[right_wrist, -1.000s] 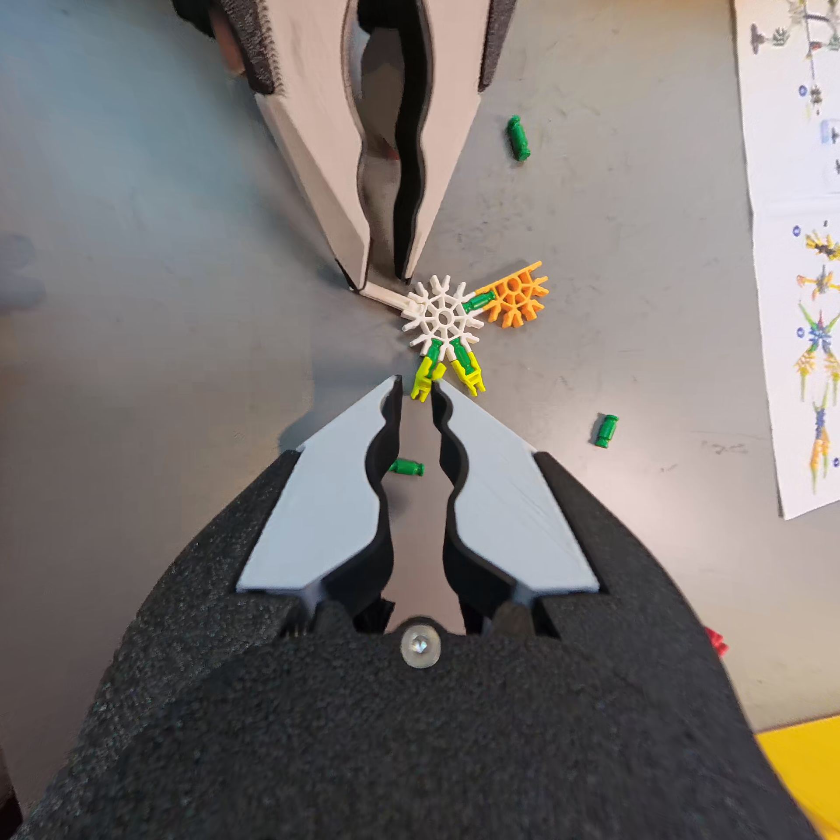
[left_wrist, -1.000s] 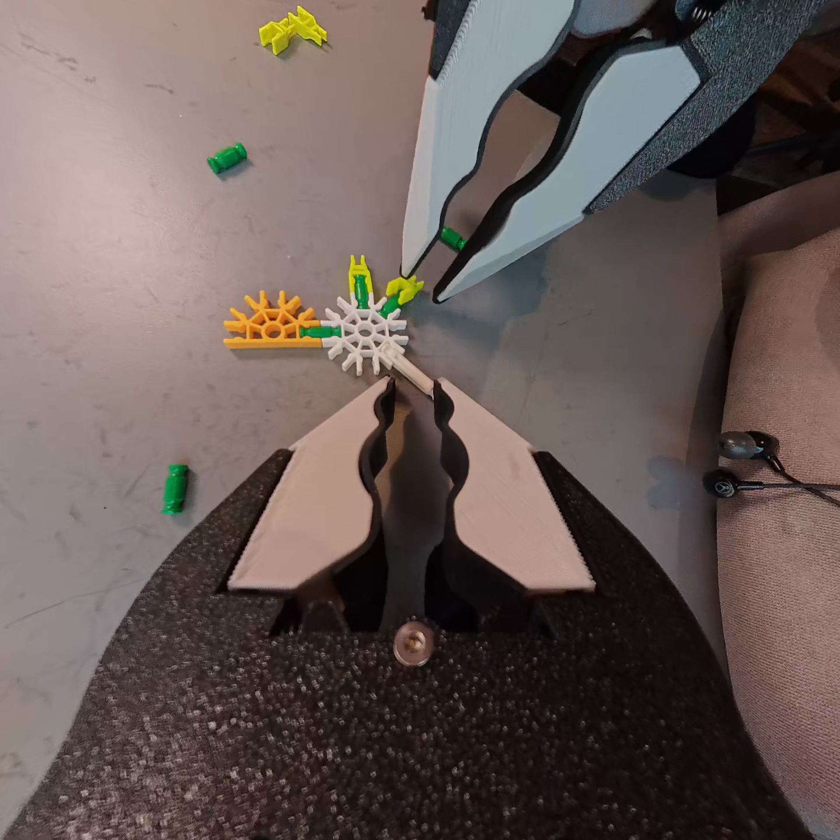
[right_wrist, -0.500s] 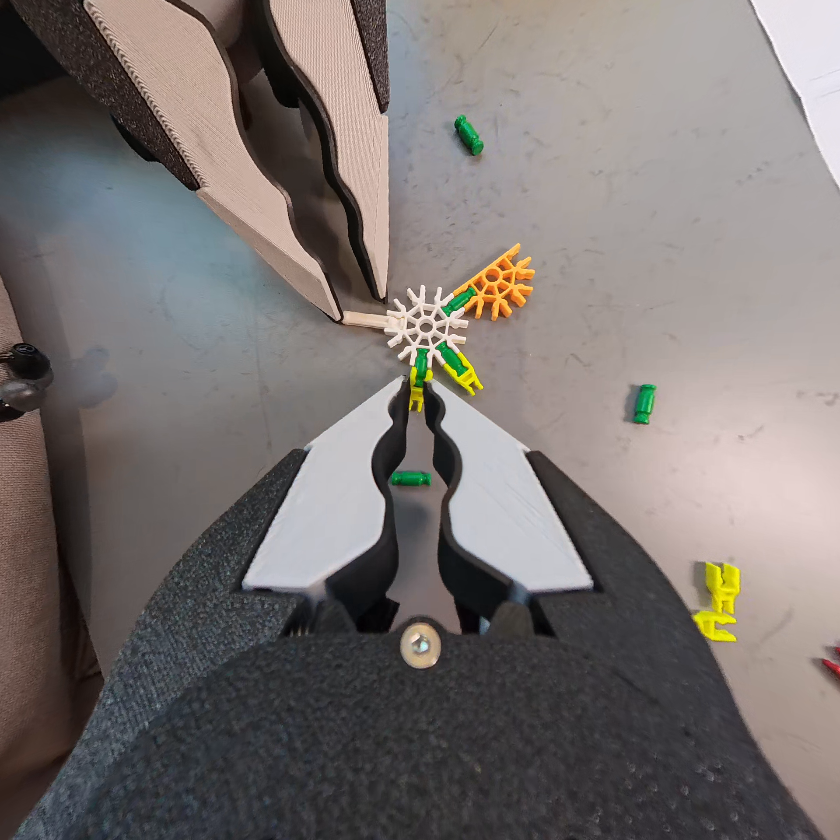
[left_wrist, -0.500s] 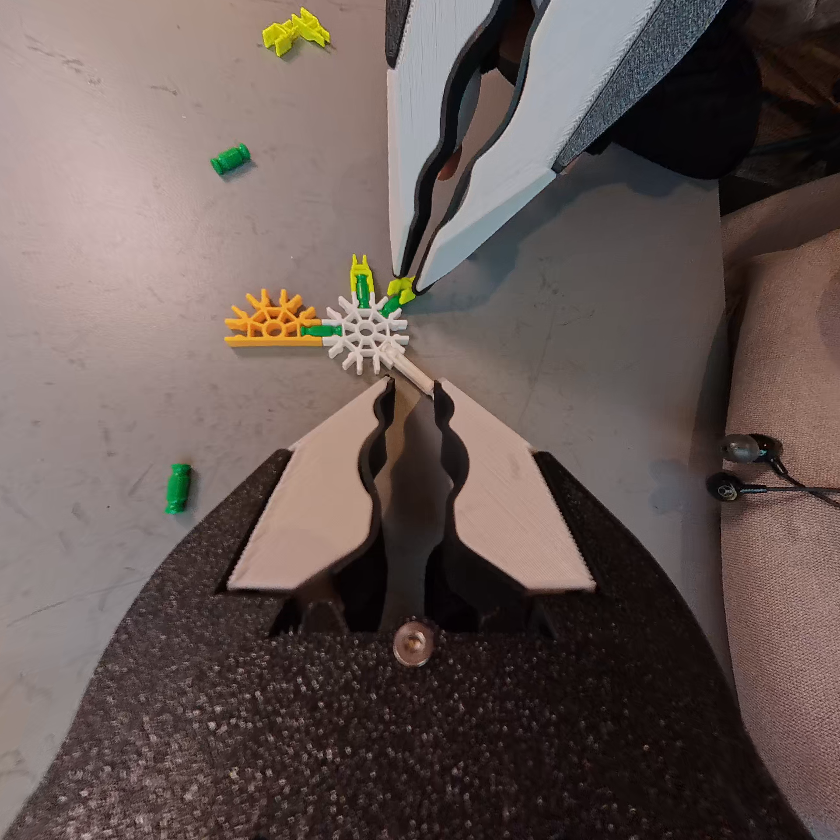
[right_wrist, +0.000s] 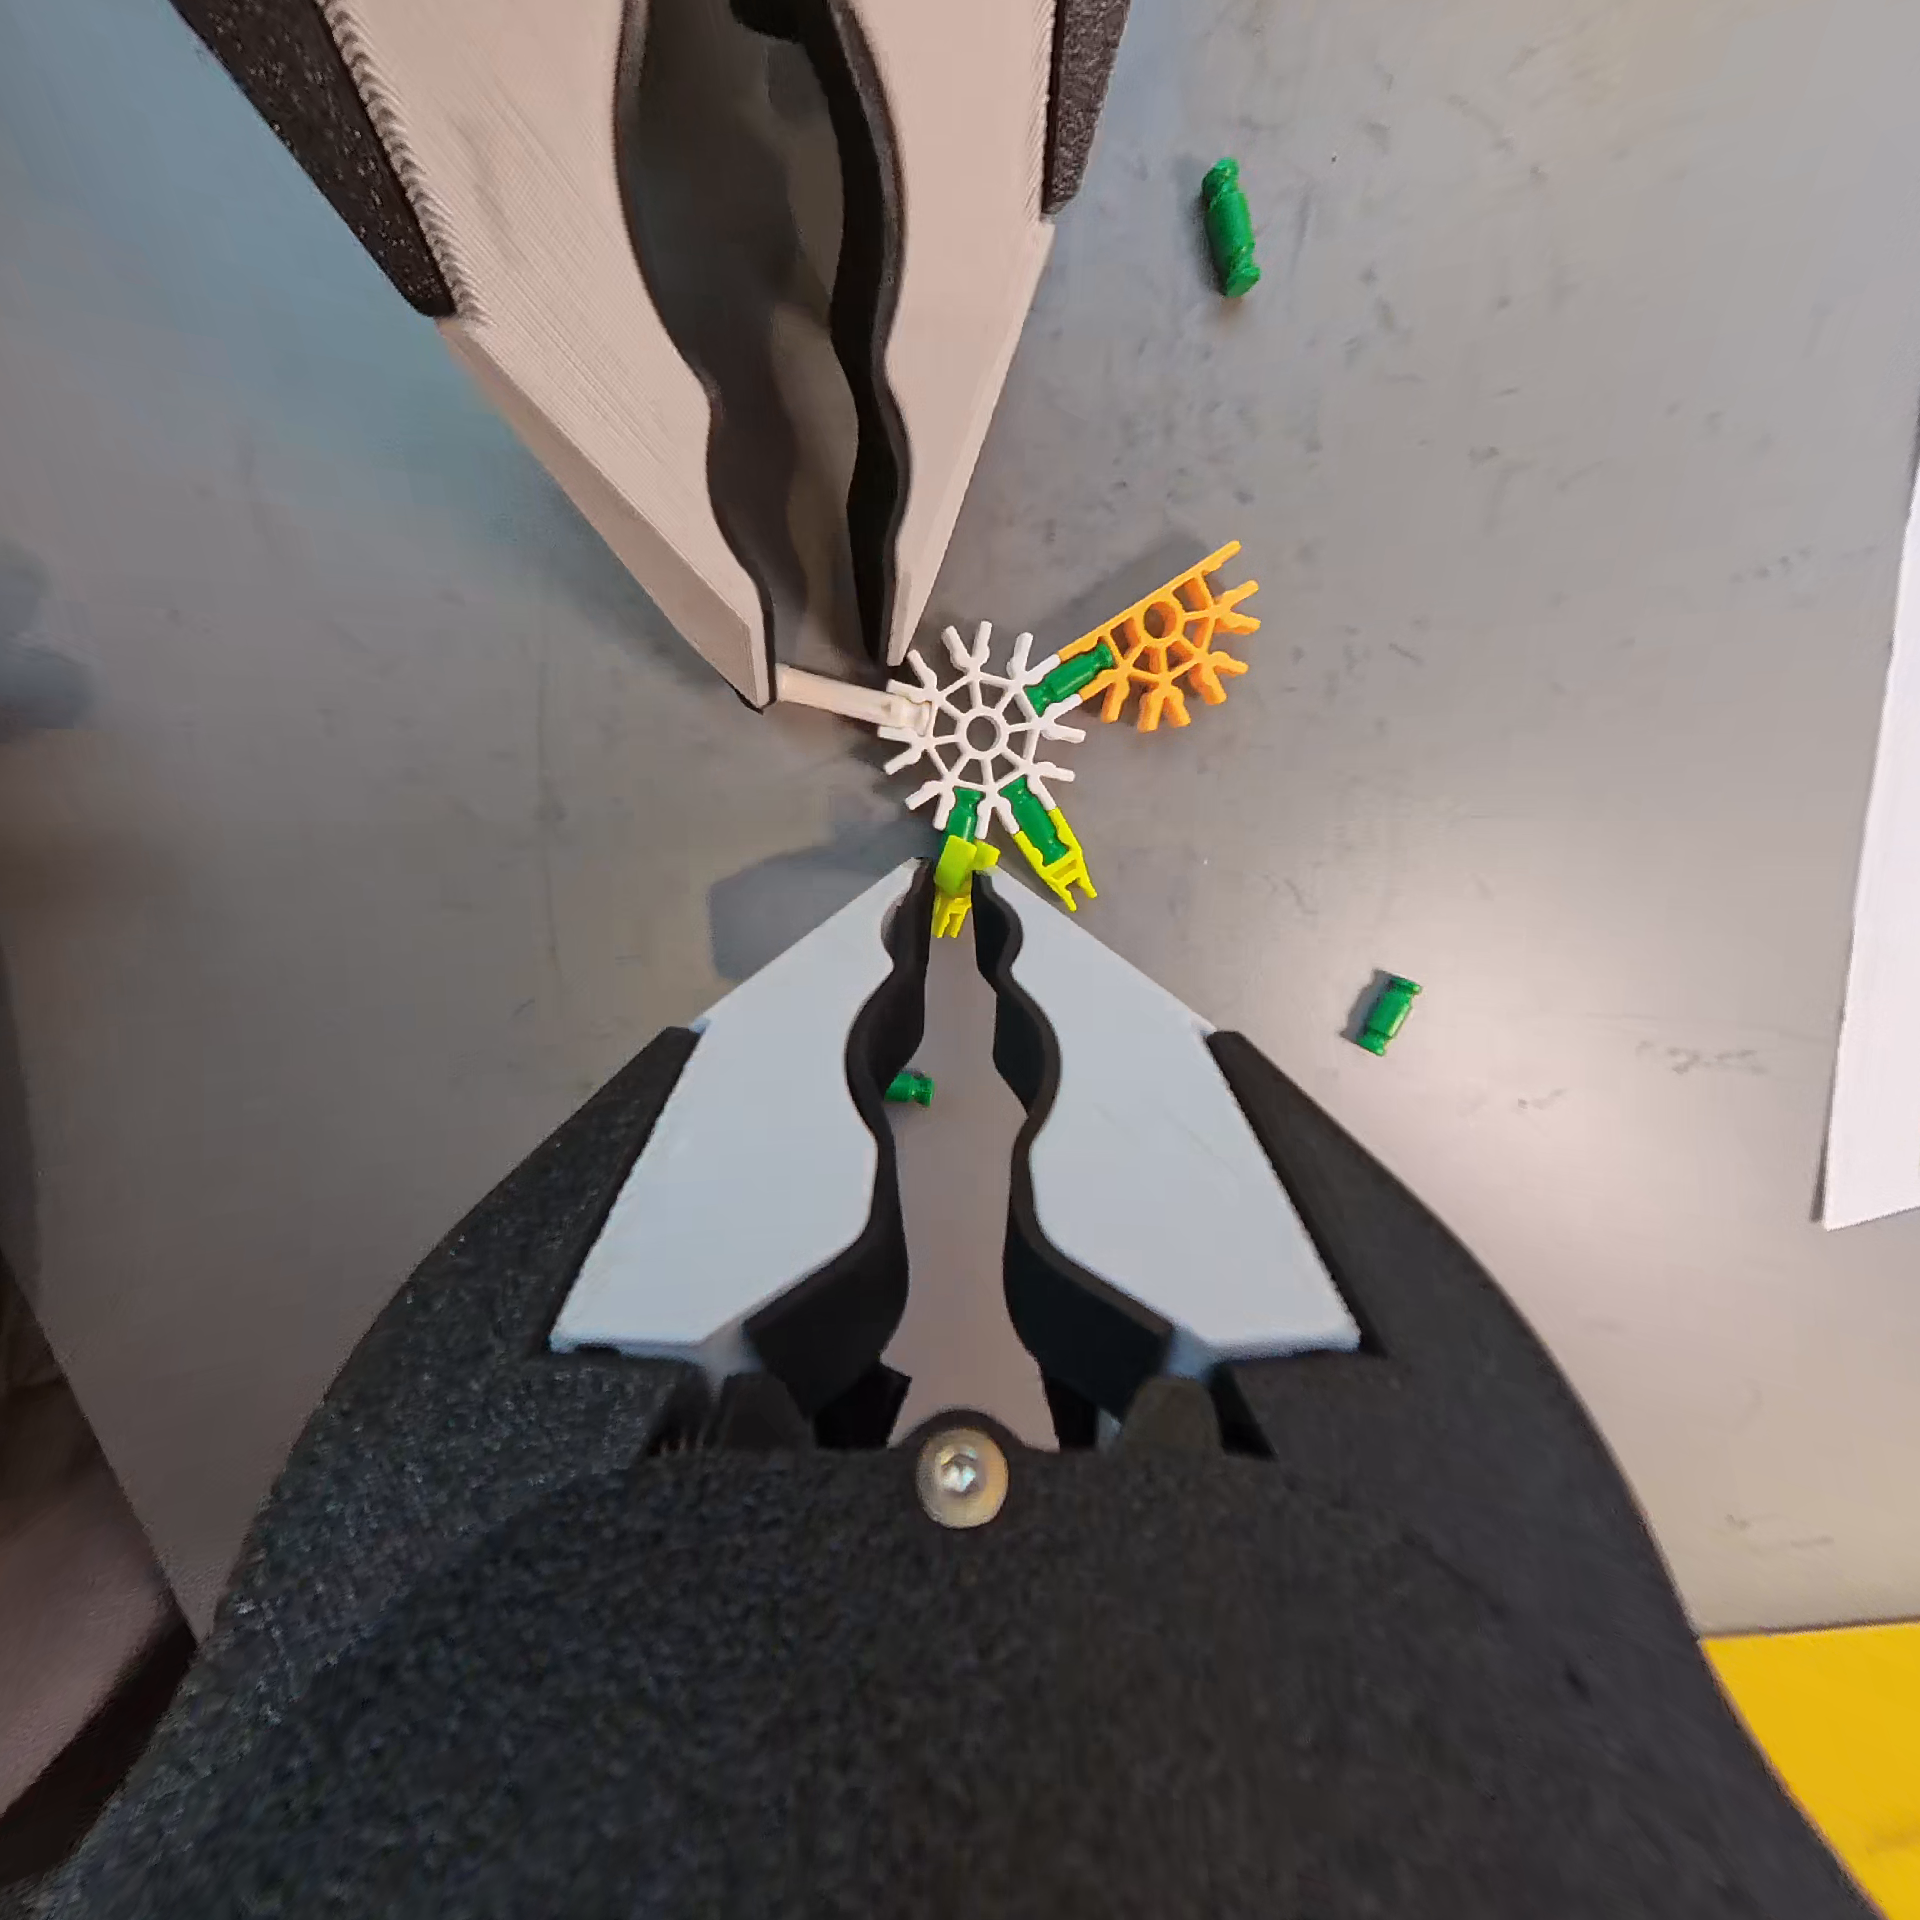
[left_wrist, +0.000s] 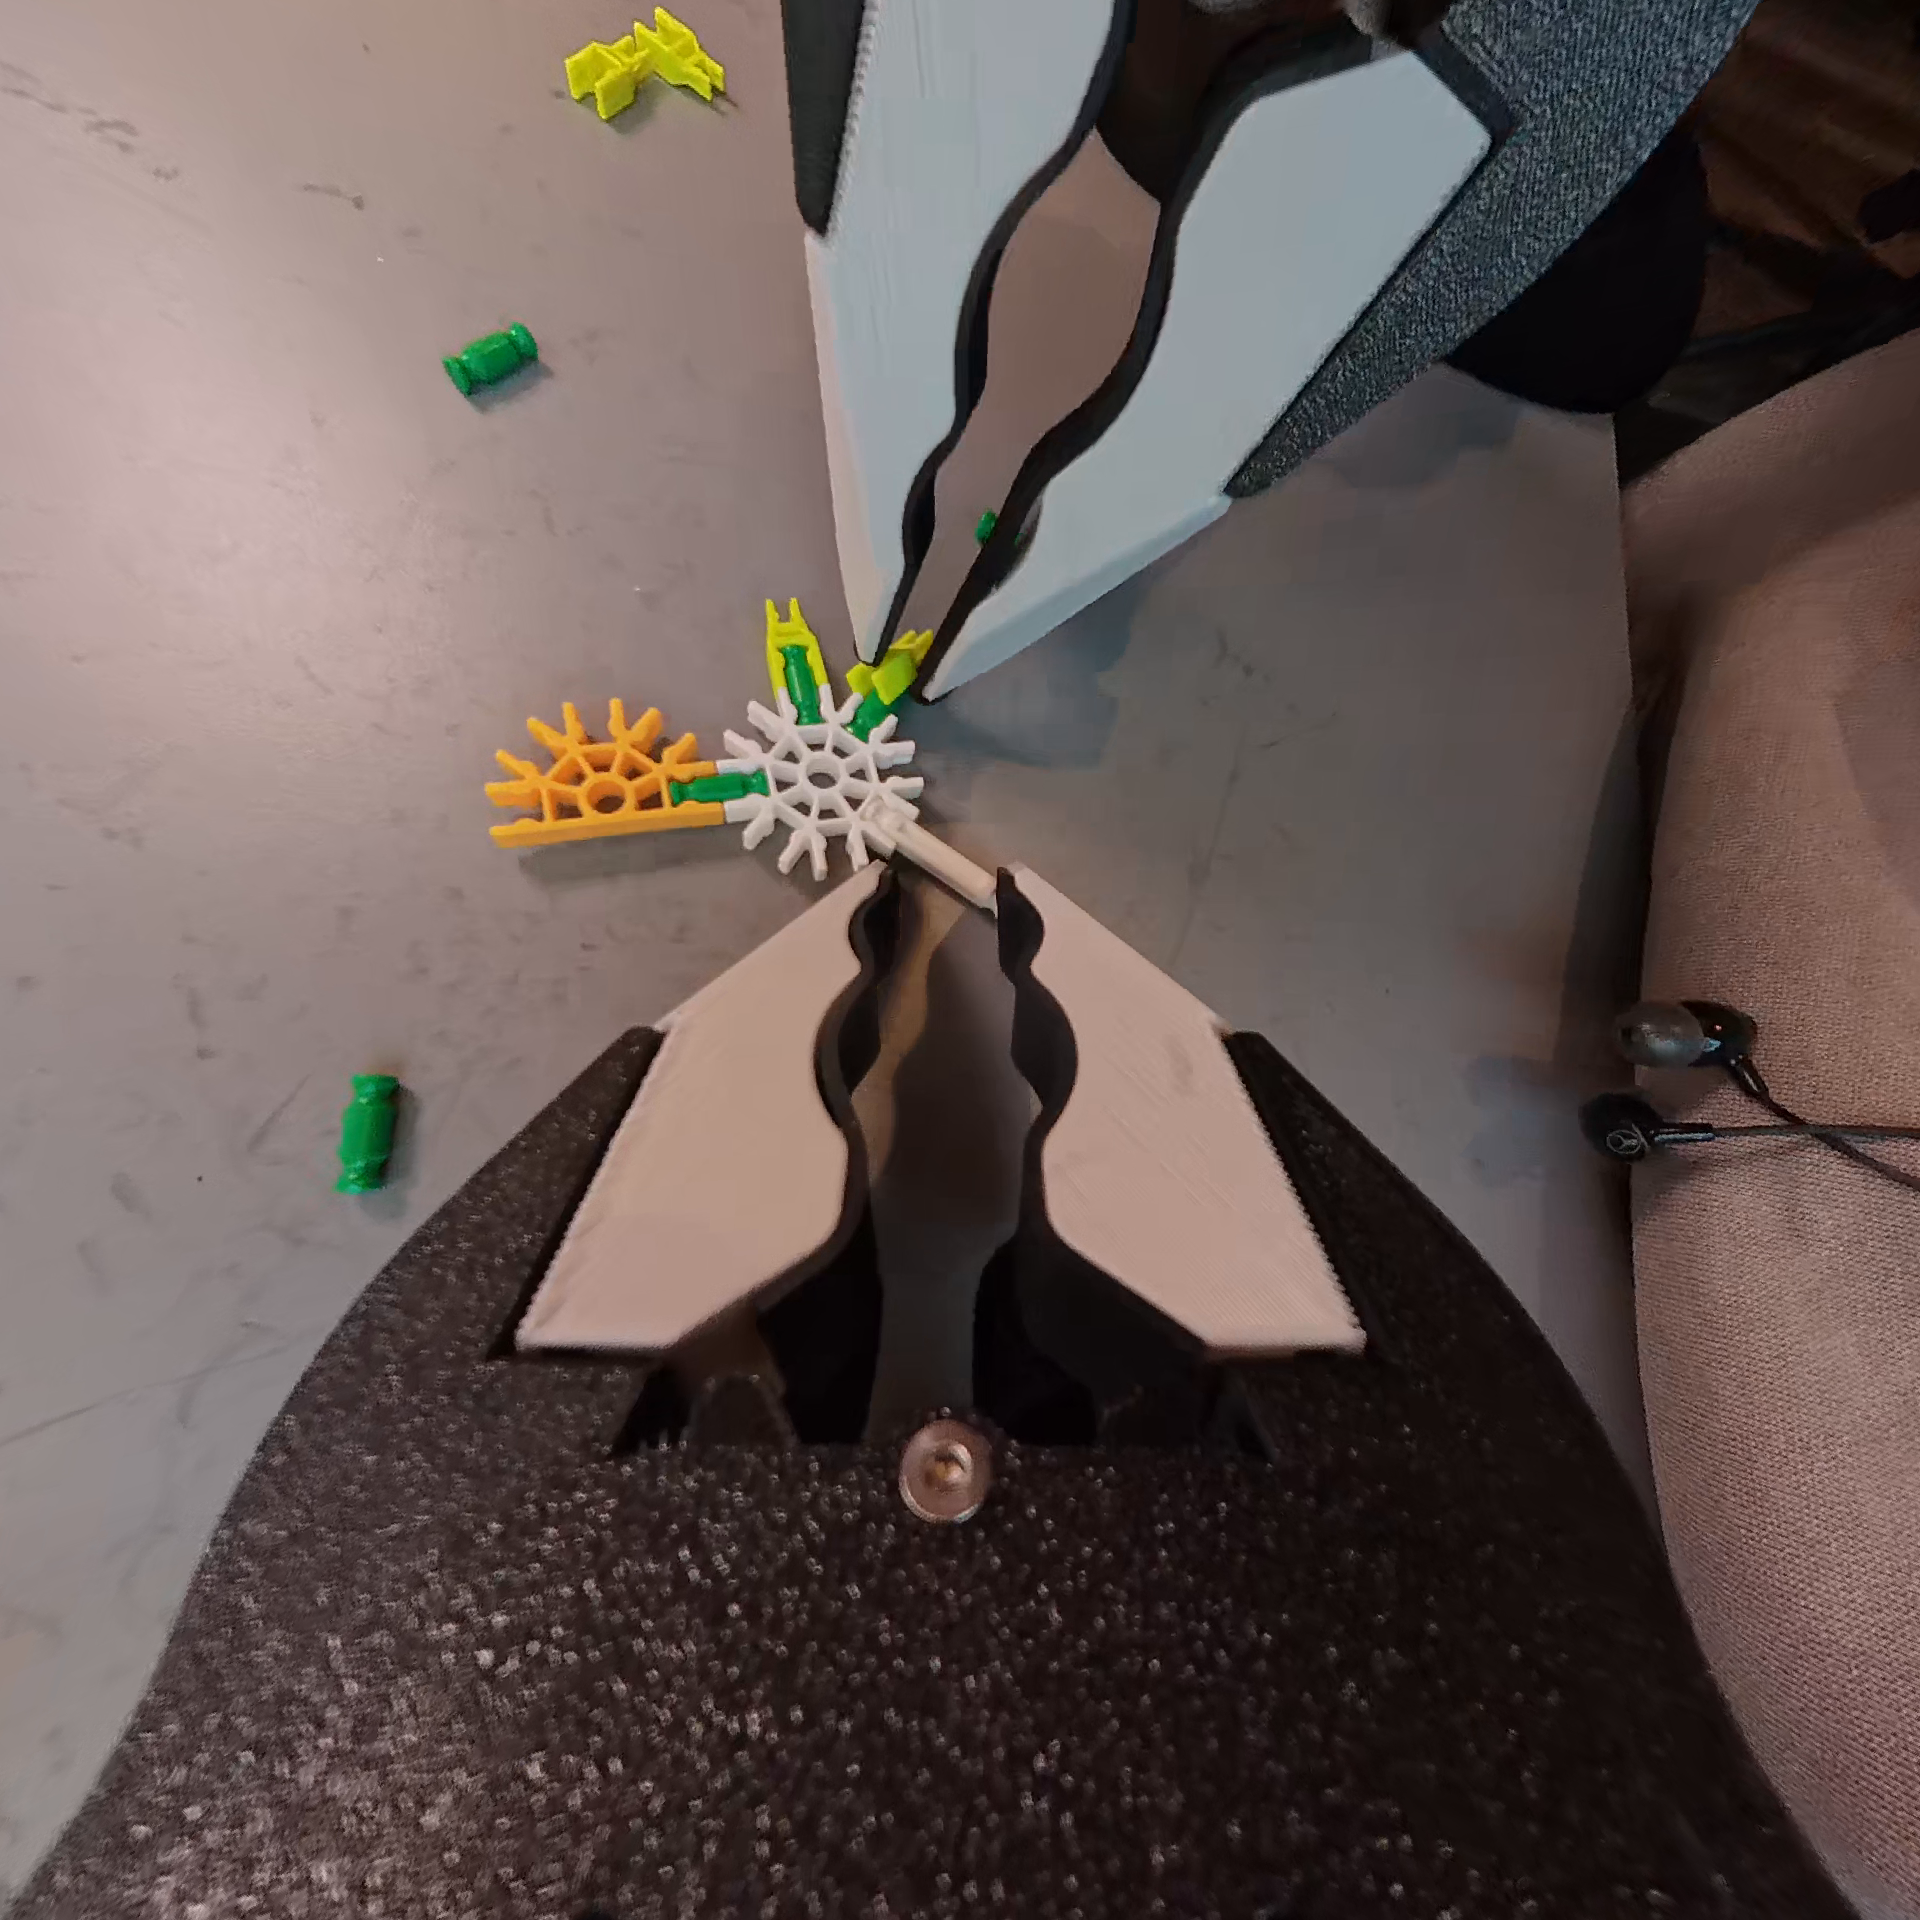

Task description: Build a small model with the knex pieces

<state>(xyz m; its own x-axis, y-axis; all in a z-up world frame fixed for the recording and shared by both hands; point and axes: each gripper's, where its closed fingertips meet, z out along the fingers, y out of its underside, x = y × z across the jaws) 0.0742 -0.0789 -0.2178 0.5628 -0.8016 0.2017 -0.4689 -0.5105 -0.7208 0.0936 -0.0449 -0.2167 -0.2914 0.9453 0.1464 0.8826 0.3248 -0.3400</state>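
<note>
Clearly light, stiff and snap-fitted, the toy [right_wrist: 982, 732] suits rod-end grips: left hand-held gripper [left_wrist: 940, 883] narrowly straddles its white rod [left_wrist: 940, 854], right hand-held gripper [right_wrist: 951, 878] pinches a yellow clip [right_wrist: 954, 883]

We see even, soft light on the table [left_wrist: 260, 623], with faint shadows beside the parts. Wide-angle bending curves the frame edges; the far gripper [right_wrist: 831, 665] at top looks slightly blurred.

A scuffed grey tabletop [left_wrist: 260, 582] meets beige upholstery [left_wrist: 1787, 831] along its edge.
</note>
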